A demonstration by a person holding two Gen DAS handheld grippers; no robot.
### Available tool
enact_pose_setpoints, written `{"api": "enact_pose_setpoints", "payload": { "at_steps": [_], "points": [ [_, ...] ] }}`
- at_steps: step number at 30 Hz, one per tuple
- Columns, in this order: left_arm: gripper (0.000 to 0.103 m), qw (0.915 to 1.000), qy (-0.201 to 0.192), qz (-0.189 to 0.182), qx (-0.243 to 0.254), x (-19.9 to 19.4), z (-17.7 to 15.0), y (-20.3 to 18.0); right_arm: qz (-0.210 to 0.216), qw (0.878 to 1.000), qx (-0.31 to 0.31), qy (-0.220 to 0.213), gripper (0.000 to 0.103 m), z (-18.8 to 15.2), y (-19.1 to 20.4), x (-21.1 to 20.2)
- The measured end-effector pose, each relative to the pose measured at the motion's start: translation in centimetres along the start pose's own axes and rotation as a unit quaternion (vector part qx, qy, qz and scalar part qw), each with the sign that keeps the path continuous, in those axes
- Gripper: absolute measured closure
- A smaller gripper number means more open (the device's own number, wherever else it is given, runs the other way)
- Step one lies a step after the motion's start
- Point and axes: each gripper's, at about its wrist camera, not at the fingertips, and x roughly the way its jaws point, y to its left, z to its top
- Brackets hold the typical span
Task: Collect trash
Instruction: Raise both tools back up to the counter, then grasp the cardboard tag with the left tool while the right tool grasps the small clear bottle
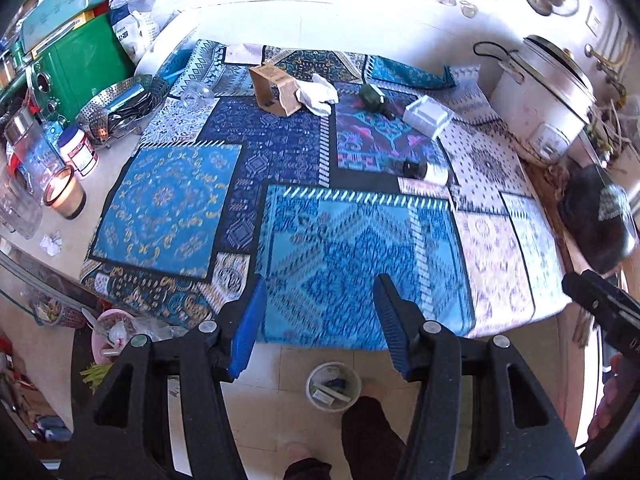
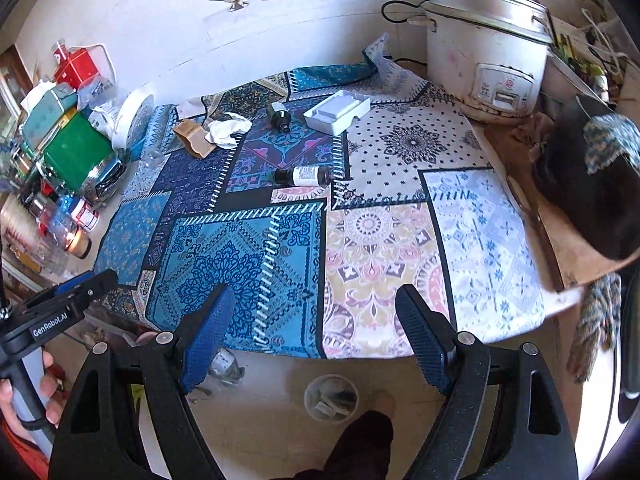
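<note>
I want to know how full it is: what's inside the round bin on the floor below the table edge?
The bin holds a few scraps: pale paper or card pieces and something dark blue. What lies beneath them, and the bottom, is covered, and the picture is too blurred to name the pieces.

gripper agape, bottle on cloth

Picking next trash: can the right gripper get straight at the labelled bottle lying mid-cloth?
Probably yes. The right gripper is open and empty, and bare cloth lies between it and the labelled bottle, which lies clear of other items.
</note>
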Motion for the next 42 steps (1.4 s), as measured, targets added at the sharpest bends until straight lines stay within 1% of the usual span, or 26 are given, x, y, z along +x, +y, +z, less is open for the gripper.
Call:
{"api": "enact_pose_setpoints", "payload": {
  "at_steps": [4,6,8,11,13,15,17,18,20,22,24,26,29,31,32,34,35,36,38,40,42],
  "points": [
    [0.049,0.9995,0.009,0.010,-0.030,1.7,3.7,-1.3,0.010,0.998,-0.051,0.024,0.023,3.3,-1.0,2.1],
    [0.048,0.9986,0.003,0.013,-0.051,2.2,5.2,-1.7,0.023,0.996,-0.075,0.041,0.023,5.3,-1.6,3.6],
    [0.043,0.9971,-0.003,0.017,-0.073,2.9,6.6,-2.0,0.034,0.994,-0.097,0.049,0.023,7.0,-2.0,5.0],
    [0.043,0.9954,-0.002,0.032,-0.090,4.4,8.2,-2.5,0.034,0.989,-0.129,0.060,0.023,9.4,-2.3,7.6],
    [0.043,0.9950,0.008,0.038,-0.092,5.4,9.2,-2.7,0.036,0.987,-0.140,0.072,0.023,10.3,-2.2,9.2],
    [0.043,0.9946,0.009,0.044,-0.094,6.0,10.0,-2.5,0.049,0.984,-0.151,0.086,0.023,11.2,-2.0,11.0],
    [0.037,0.9939,0.009,0.054,-0.096,6.8,10.6,-2.1,0.062,0.979,-0.163,0.102,0.023,11.7,-1.6,12.8],
    [0.032,0.9937,0.009,0.058,-0.096,7.2,10.9,-1.8,0.057,0.978,-0.169,0.105,0.023,11.9,-1.2,13.8],
    [0.032,0.9930,0.015,0.065,-0.097,8.5,11.8,-0.9,0.036,0.977,-0.179,0.106,0.023,12.5,-0.6,15.6],
    [0.031,0.9926,0.027,0.058,-0.103,9.7,12.7,0.2,0.033,0.973,-0.188,0.127,0.023,12.8,0.0,17.6],
    [0.031,0.9935,0.034,0.042,-0.100,10.8,13.8,1.3,0.037,0.971,-0.191,0.141,0.027,12.9,0.6,18.8],
    [0.031,0.9952,0.046,0.034,-0.079,12.3,15.2,2.2,0.042,0.966,-0.200,0.156,0.031,12.7,1.4,19.6],
    [0.031,0.9956,0.062,0.034,-0.062,14.4,17.5,3.6,0.023,0.964,-0.210,0.162,0.038,12.5,2.4,20.5],
    [0.031,0.9952,0.067,0.028,-0.065,15.8,19.0,4.5,0.014,0.965,-0.200,0.171,0.046,12.7,2.6,21.3],
    [0.031,0.9949,0.067,0.031,-0.069,16.5,19.8,5.0,0.014,0.966,-0.190,0.177,0.053,12.8,2.5,21.7],
    [0.031,0.9947,0.055,0.047,-0.072,17.6,21.3,5.6,0.017,0.969,-0.169,0.177,0.062,13.4,2.4,22.1],
    [0.031,0.9951,0.050,0.049,-0.070,18.2,22.1,5.8,0.018,0.971,-0.158,0.177,0.069,13.7,2.3,22.3],
    [0.031,0.9954,0.047,0.048,-0.067,18.8,22.8,6.0,0.017,0.973,-0.150,0.177,0.074,14.0,2.3,22.5],
    [0.031,0.9959,0.048,0.038,-0.067,20.2,24.0,6.6,0.014,0.976,-0.135,0.173,0.077,14.7,2.2,22.8],
    [0.031,0.9959,0.050,0.032,-0.068,21.8,25.0,7.3,0.013,0.978,-0.120,0.170,0.077,15.2,2.1,23.1],
    [0.031,0.9955,0.049,0.036,-0.072,23.0,25.8,7.9,0.010,0.979,-0.114,0.167,0.077,15.6,2.2,23.3]
  ]
}}
